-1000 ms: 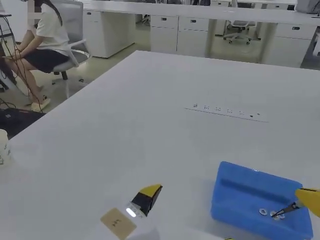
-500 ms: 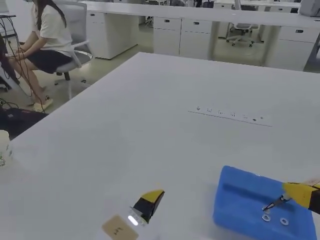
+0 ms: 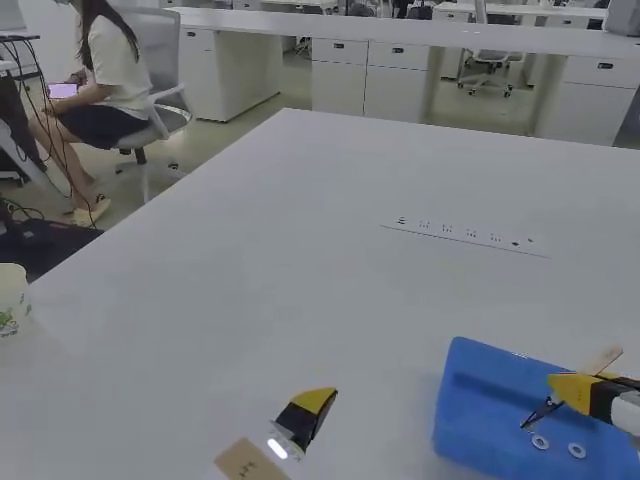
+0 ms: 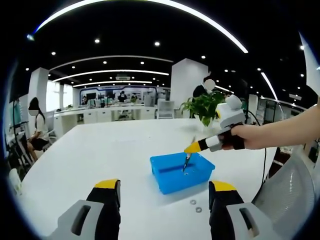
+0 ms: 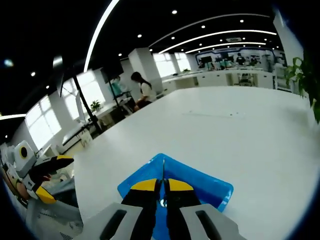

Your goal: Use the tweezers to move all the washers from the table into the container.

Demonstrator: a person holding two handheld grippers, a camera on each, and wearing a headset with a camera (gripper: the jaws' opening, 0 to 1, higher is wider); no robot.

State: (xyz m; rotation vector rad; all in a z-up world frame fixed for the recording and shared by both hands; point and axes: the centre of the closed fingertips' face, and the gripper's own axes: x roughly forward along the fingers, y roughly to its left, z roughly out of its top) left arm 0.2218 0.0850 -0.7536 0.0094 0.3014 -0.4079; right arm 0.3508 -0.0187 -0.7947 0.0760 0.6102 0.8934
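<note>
The blue container (image 3: 490, 400) stands at the table's near right, with two washers (image 3: 541, 441) lying inside it. My right gripper (image 3: 556, 384) hovers over the container, shut on the tweezers (image 3: 537, 412), whose tips point down into it just above the washers. In the right gripper view the tweezers (image 5: 163, 172) stick out from the closed jaws over the container (image 5: 205, 187). My left gripper (image 4: 165, 200) is open and holds nothing. Beyond it sits the container (image 4: 172, 175), and two more washers (image 4: 193, 202) lie on the table in front of the container.
A strip of sockets (image 3: 465, 236) is set into the white table (image 3: 300, 250) farther back. A cup (image 3: 8, 300) stands at the left edge. A person (image 3: 105, 70) sits on a chair beyond the table's left side. A potted plant (image 4: 202, 107) stands past the container.
The tweezers' tips were down at the washers in the container and have since lifted clear, leaving two washers lying there. The head view shifted slightly. The left gripper has stayed put.
</note>
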